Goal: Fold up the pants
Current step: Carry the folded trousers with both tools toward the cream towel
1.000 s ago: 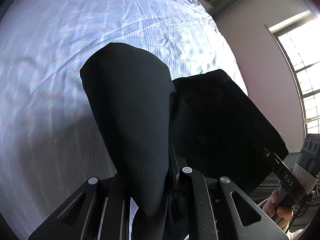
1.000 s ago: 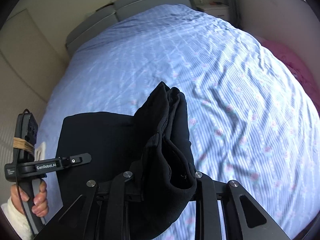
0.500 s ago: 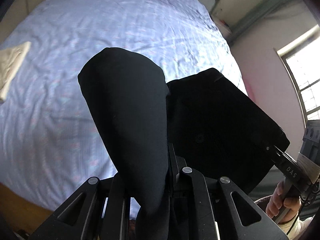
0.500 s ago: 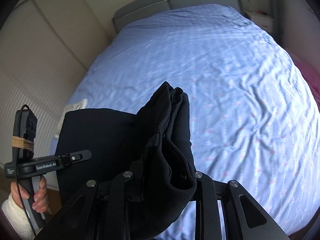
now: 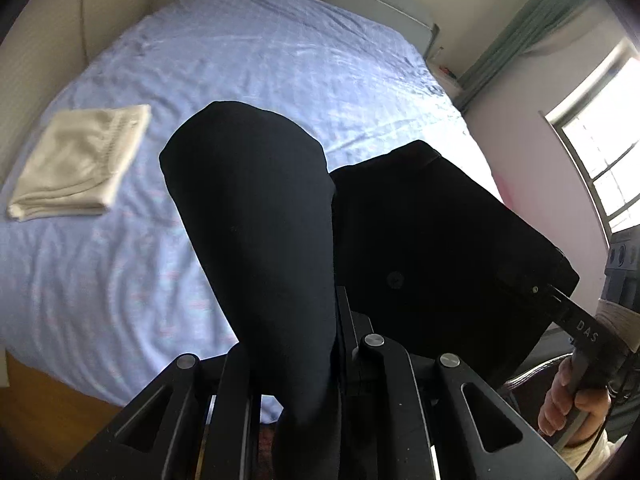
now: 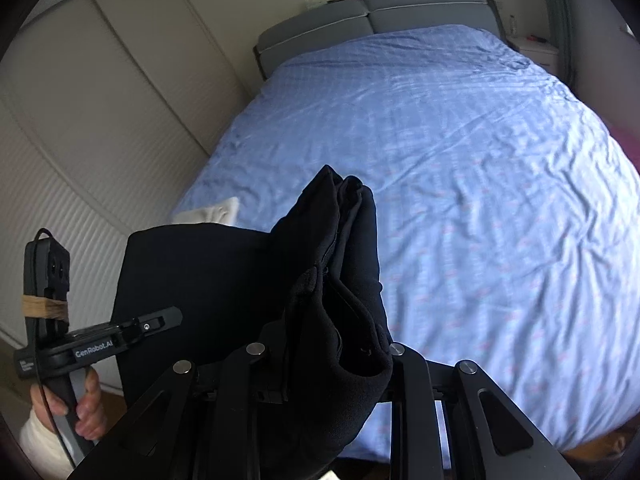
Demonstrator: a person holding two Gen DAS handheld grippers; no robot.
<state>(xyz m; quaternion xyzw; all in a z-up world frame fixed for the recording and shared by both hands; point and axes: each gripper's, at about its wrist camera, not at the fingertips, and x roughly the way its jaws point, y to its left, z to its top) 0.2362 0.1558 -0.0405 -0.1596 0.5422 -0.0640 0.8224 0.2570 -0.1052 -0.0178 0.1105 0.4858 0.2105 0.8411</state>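
Black pants (image 5: 260, 240) hang folded between my two grippers, lifted above the bed. My left gripper (image 5: 304, 364) is shut on one end; the cloth bulges over its fingers and hides the tips. My right gripper (image 6: 324, 356) is shut on the other end, a thick bunched edge (image 6: 344, 280). The stretched panel of the pants shows in the left wrist view (image 5: 432, 248) and in the right wrist view (image 6: 192, 280). Each view shows the other gripper: the right one (image 5: 560, 308), the left one (image 6: 132, 332).
A bed with a blue patterned sheet (image 6: 460, 140) fills both views, with a grey headboard (image 6: 372, 12). A folded cream cloth (image 5: 80, 160) lies on its left side. A wardrobe (image 6: 80, 120) stands left; a window (image 5: 600, 152) is right. Wooden floor (image 5: 40, 400) lies below.
Both grippers have risen and pulled back from the bed with the pants. More of the bed, the headboard and the cream cloth have come into view.
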